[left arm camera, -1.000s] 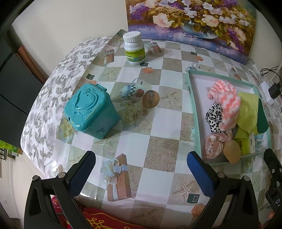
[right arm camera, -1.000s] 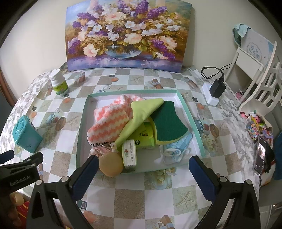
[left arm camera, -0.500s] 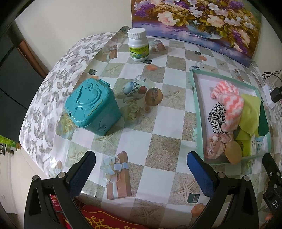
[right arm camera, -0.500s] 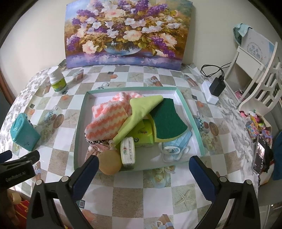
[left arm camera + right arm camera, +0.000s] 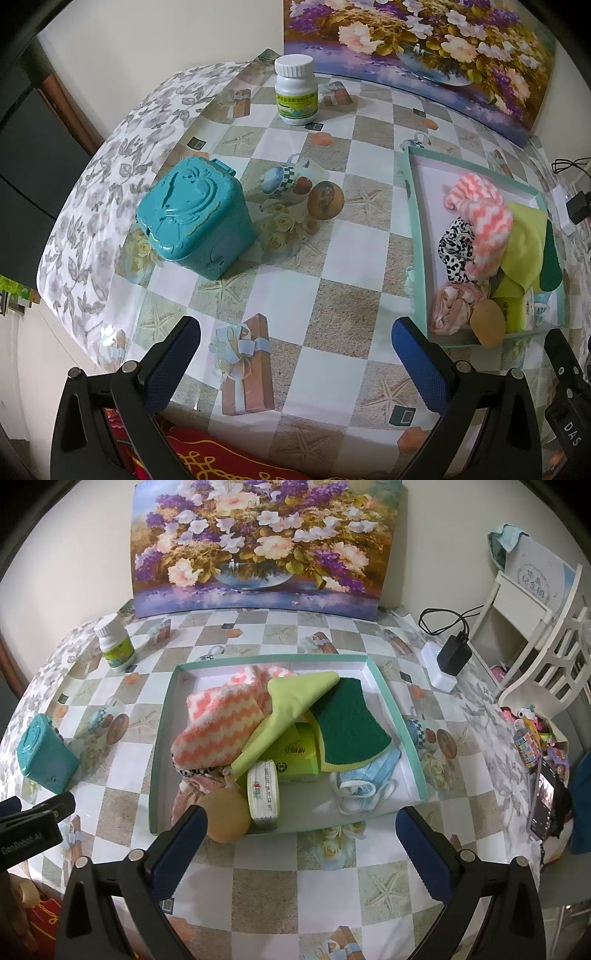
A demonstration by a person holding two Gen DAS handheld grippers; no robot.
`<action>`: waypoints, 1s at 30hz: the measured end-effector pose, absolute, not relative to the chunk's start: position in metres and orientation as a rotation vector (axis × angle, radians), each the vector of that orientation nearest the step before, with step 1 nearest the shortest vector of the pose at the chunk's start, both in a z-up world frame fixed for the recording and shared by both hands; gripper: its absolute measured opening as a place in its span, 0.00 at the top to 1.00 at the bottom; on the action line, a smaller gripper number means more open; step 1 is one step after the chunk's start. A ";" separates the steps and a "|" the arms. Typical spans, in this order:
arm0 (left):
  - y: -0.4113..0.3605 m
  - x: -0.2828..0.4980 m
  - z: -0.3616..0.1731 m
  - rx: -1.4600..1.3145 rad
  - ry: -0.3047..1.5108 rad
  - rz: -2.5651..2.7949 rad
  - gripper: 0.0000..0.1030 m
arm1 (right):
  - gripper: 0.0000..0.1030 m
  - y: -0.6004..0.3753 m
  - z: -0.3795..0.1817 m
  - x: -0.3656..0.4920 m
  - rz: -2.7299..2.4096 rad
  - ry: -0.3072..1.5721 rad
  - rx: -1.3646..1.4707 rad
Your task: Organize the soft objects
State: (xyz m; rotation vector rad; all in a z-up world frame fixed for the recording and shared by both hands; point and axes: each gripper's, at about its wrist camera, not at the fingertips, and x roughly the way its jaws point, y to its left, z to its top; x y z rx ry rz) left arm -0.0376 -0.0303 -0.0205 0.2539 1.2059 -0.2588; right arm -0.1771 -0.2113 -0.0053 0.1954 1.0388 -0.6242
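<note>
Checkered counter (image 5: 295,897) carries the tray (image 5: 399,716) of piled soft things just ahead of both empty, wide-apart tongs (image 5: 297,843) (image 5: 295,354), either sorted or awaiting sorting.

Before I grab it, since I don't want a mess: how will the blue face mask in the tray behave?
The face mask looks thin and crumpled, so probably floppy and very light. Its loose ear loops may dangle or snag, and one edge seems tucked under the green sponge, which may drag.

We see our right gripper (image 5: 297,836) spread wide before the teal tray (image 5: 391,705) holding a striped sock (image 5: 218,725) and green sponge (image 5: 349,722).
</note>
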 end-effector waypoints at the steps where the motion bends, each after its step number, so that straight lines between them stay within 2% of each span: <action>1: -0.030 -0.037 -0.020 0.252 1.206 -0.259 0.00 | 0.00 -0.211 -0.005 -0.177 -0.624 1.039 0.195; 30: -0.033 -0.039 -0.017 0.249 1.199 -0.266 0.00 | 0.00 -0.214 -0.009 -0.176 -0.627 1.062 0.199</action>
